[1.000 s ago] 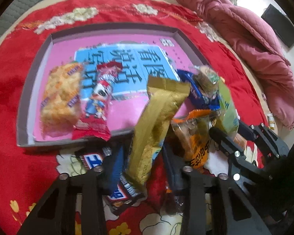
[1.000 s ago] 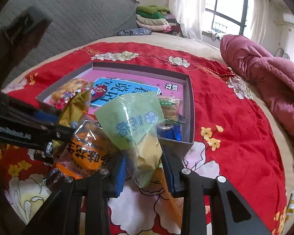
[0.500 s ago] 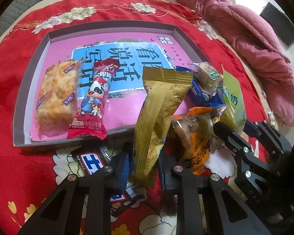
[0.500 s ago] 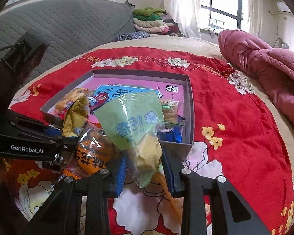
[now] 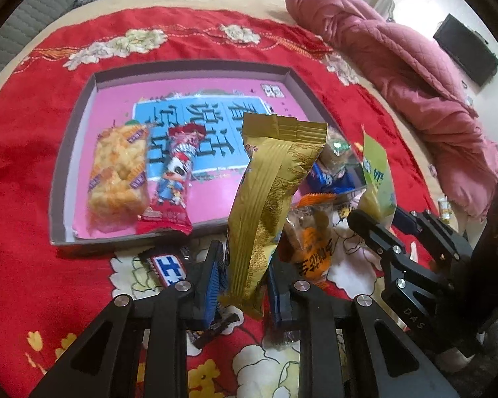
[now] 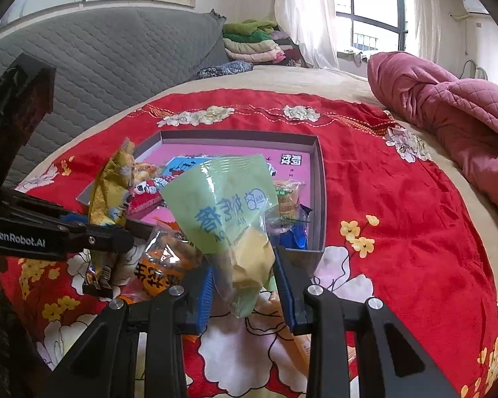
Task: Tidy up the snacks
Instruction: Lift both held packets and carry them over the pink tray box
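Both hands carry a snack toward the tray (image 5: 79,152), which lies on the red cover (image 5: 23,172) of the bed, so the step in hand looks like placing. The left gripper (image 5: 245,275) holds the gold pack (image 5: 269,192) by its lower end, upright, just above the tray's near wall. To do it well, I would bring the pack over the wall and lay it flat on the bare pink floor beside the red pack (image 5: 172,182), parallel to it and to the rice cake (image 5: 119,179), so the row stays neat. The pack is long and floppy, so its top may tip forward; lower it until the far end rests before letting go.

The left fingers (image 5: 212,275) have just been closing and now stand nearly together, pinching the gold pack between the blue pads.

The right gripper (image 6: 245,285) holds the green pack (image 6: 229,219) by its lower corner, over the tray's near right corner. Its fingers (image 6: 204,293) stand nearly together on the pack. That corner already holds a blue pack (image 6: 295,235) and a clear-wrapped biscuit (image 6: 287,199), so the green pack is best set where bare floor shows beside them, not on top.

An orange pack (image 5: 312,252) and a dark bar (image 5: 169,265) lie on the cover before the tray, not yet sorted.
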### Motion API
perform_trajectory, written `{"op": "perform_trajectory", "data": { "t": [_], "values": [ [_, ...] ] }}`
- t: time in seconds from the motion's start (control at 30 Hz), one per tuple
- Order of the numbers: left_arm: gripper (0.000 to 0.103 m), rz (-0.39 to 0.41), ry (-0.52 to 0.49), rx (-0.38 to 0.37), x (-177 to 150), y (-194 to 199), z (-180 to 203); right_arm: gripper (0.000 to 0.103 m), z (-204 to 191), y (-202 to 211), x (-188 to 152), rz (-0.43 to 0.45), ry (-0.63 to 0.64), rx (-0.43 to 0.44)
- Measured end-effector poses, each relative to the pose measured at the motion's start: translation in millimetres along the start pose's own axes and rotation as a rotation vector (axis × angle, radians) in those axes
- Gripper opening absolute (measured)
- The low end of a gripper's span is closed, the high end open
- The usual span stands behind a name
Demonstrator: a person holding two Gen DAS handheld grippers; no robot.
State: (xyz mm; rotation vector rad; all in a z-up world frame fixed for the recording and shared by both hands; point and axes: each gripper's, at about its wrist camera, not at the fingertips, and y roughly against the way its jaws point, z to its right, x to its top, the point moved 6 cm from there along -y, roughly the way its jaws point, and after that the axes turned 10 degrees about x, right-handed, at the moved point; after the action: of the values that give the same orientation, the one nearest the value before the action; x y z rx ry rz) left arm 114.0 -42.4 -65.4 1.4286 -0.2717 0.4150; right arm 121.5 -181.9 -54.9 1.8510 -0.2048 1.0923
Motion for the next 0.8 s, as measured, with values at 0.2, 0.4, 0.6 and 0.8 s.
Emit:
{"op": "perform_trajectory", "data": {
  "t": [0.2, 0.4, 0.6, 0.8],
  "values": [
    [0.025, 0.028, 0.034, 0.001, 8, 13, -12, 0.034, -3, 6, 4, 0.019, -0.014, 0.018],
    [0.025, 0.060, 0.030, 0.014, 14, 23, -16, 0.034, -6, 10, 12, 0.034, -0.022, 0.024],
    [0.025, 0.079, 0.041, 0.014, 19, 28, -19, 0.034, -10, 11, 23, 0.058, -0.033, 0.031],
    [0.025, 0.093, 0.052, 0.015, 26, 30, -22, 0.034, -19, 6, 32, 0.064, -0.033, 0.047]
  ]
}}
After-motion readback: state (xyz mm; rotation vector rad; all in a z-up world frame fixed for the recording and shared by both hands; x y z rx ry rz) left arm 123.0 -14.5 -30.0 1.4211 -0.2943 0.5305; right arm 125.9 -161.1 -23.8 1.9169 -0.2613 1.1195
